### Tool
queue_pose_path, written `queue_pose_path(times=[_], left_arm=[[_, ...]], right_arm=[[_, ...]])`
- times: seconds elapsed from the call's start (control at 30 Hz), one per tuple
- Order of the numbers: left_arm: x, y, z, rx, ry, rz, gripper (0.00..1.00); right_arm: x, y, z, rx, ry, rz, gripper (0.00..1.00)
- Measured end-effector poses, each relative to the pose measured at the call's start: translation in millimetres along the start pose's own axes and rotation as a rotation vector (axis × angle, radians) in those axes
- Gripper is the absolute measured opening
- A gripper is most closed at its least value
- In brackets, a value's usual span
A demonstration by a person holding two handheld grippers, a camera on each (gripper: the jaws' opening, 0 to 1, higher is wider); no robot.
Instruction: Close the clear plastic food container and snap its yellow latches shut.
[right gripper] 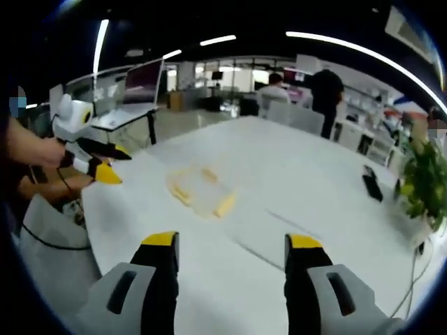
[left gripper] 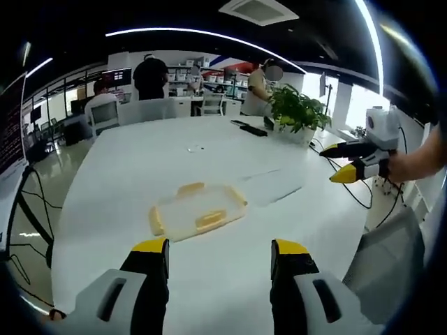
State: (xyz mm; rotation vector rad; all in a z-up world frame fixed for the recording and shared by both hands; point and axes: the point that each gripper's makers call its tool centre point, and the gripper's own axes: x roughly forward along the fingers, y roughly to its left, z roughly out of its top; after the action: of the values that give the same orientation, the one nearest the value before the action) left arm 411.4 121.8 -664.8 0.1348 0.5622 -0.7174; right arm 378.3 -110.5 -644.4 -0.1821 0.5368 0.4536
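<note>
- Clear container (left gripper: 198,212) with yellow latches (left gripper: 210,220) lies flat mid-worktop (left gripper: 140,167), well ahead of both grippers, untouched.
- Left gripper (left gripper: 219,255) hovers, jaws spread, holding nothing.
- Right gripper (right gripper: 232,252) likewise spread and empty.
- Approach step, I'd say: next, close in and press the lid.

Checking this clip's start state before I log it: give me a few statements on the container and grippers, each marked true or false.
1. The container lies on the white table. True.
2. The left gripper is clamped on a latch. False: its jaws stand open, short of the container.
3. The right gripper is open and holds nothing. True.
4. A potted plant stands on the container. False: it stands apart, near the table's far edge.
</note>
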Motion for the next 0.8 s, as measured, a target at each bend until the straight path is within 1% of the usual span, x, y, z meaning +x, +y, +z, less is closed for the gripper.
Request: queue_pose_path(times=[0.17,0.33,0.47,0.57,0.8], left_arm=[[4.2,5.3,4.8,0.021,0.005,-0.025,0.54],[11.6,17.9,11.2,0.025,0.009,-0.041,0.54],[17.3,24.2,14.5,0.058,0.018,-0.044,0.54],[21.6,27.0,17.9,0.063,0.017,-0.049,0.54],[29.9,35.0,23.6,0.102,0.027,-0.074,0.54]], right_arm=[[11.8,-1.5,5.4,-0.021,0.012,0.03,0.57],[22.8,-4.8,14.5,-0.041,0.017,0.056,0.57],[32.2,-4.0,21.7,-0.063,0.011,0.067,0.56],[38.1,-2.9,24.6,-0.066,0.009,0.075,0.56],[51.7,-3.6,28.4,-0.085,0.013,0.096,0.56]])
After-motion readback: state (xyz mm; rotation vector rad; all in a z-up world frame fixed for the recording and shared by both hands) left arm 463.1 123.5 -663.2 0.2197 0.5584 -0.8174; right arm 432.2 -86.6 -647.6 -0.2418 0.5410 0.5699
